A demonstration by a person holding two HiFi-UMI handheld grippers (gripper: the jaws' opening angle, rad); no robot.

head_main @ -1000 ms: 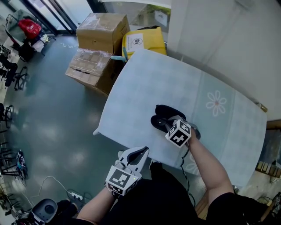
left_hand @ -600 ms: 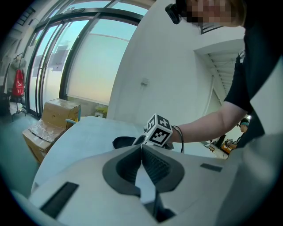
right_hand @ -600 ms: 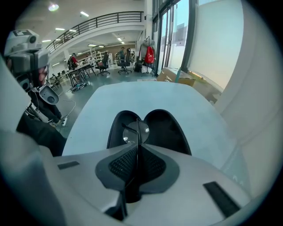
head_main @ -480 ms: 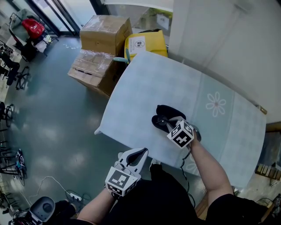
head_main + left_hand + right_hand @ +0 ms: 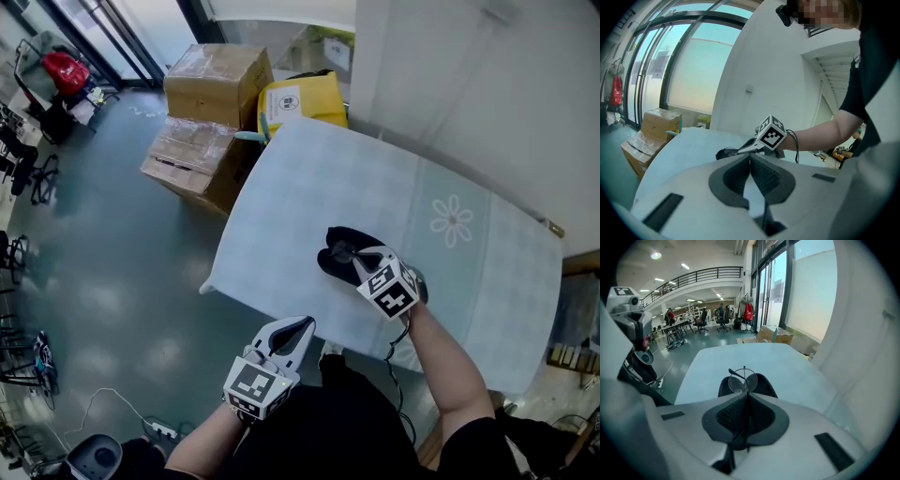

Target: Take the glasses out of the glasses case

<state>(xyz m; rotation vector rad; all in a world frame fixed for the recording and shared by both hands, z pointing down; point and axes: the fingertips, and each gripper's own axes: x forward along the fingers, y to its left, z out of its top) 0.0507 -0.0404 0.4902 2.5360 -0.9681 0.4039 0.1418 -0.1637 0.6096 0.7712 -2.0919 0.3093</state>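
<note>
Clenched on the glasses (image 5: 742,381), the right tool (image 5: 345,255) pinched a thin wire of the frame between its pads, and that wire ran back along the tool's own line. Both round lenses sat just past the tips, facing back toward the tool, with one temple sticking out to the upper left in the right gripper view. Behind them the black glasses case (image 5: 330,264) lay open on the pale blue surface (image 5: 300,178), near its front edge; whether the glasses touched it could not be told. Well apart, the left tool (image 5: 296,326) hung off the surface edge, jaws together on nothing
</note>
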